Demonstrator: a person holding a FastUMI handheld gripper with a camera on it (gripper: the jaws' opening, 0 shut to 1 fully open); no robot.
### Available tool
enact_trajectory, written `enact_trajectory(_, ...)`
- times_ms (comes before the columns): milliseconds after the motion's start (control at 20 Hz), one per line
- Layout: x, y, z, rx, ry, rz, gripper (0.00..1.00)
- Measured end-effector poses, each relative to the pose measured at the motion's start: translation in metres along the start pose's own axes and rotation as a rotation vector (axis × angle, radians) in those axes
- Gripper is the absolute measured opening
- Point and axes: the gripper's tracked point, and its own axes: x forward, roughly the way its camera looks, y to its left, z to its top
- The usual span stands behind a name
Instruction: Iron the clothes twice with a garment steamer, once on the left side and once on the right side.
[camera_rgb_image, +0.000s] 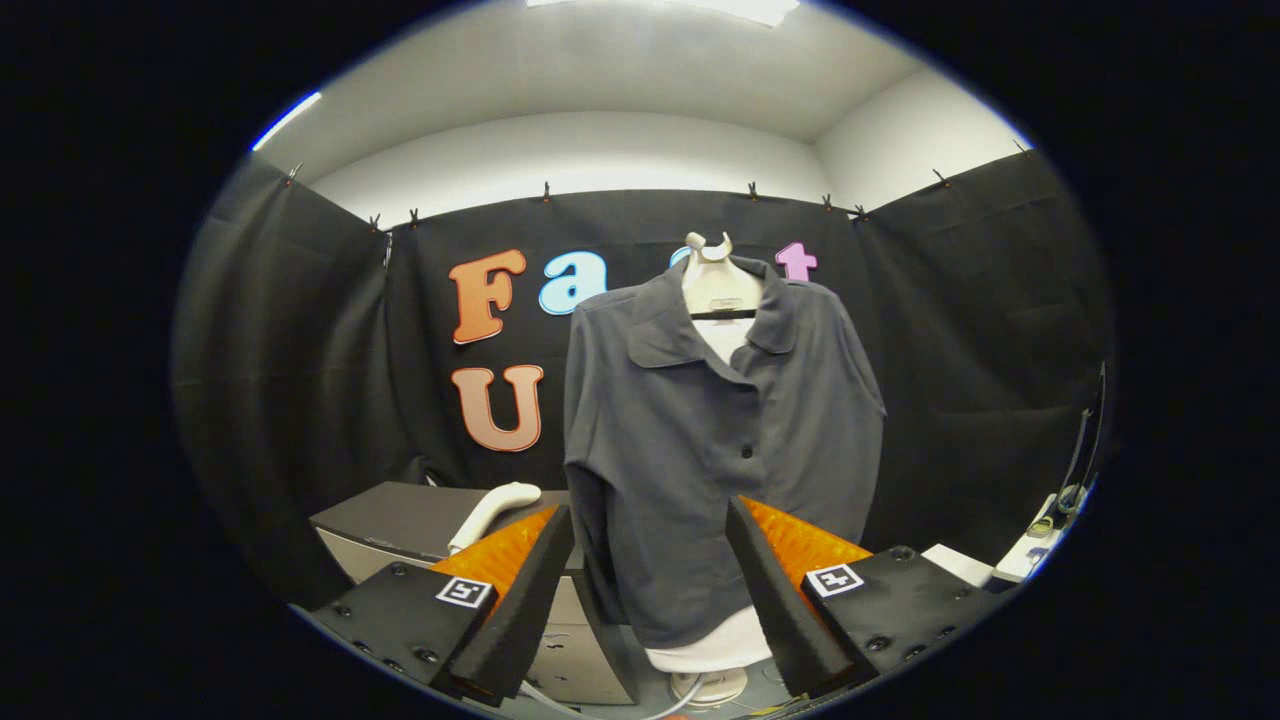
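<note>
You get even, fairly bright light from above: a ceiling panel (745, 8) glares white, blown out with no detail, and a thin strip light (286, 120) gleams at the upper left. The pale walls (570, 150) catch that light softly. The black cloth (300, 380) drinks it up, so its folds read only as faint creases. The dark grey shirt (700, 440) stays sharp, its buttons and collar clear, with gentle shadow under the collar and along the sleeve. Your gripper (650, 560), fingers spread apart, sits slightly soft up close. Fisheye bending curves the cloth's top line and squeezes things near the rim, where a thin blue fringe shows.
</note>
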Motion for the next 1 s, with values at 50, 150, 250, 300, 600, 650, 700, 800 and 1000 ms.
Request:
enact_trajectory(50,0.006,0.011,-0.001,0.001,0.008,0.017,0.98)
enact_trajectory(150,0.016,0.036,-0.004,0.002,0.029,0.052,0.98)
enact_trajectory(250,0.026,0.061,-0.008,0.004,0.047,0.086,0.98)
enact_trajectory(300,0.032,0.074,-0.009,0.007,0.055,0.104,0.98)
enact_trajectory(600,0.073,0.148,-0.022,-0.026,0.115,0.176,0.99)
enact_trajectory(650,0.077,0.161,-0.027,-0.034,0.128,0.19,0.99)
enact_trajectory(700,0.084,0.174,-0.033,-0.035,0.144,0.207,0.98)
enact_trajectory(800,0.103,0.192,-0.04,-0.039,0.173,0.216,0.98)
enact_trajectory(1000,0.142,0.226,-0.061,-0.042,0.245,0.224,0.98)
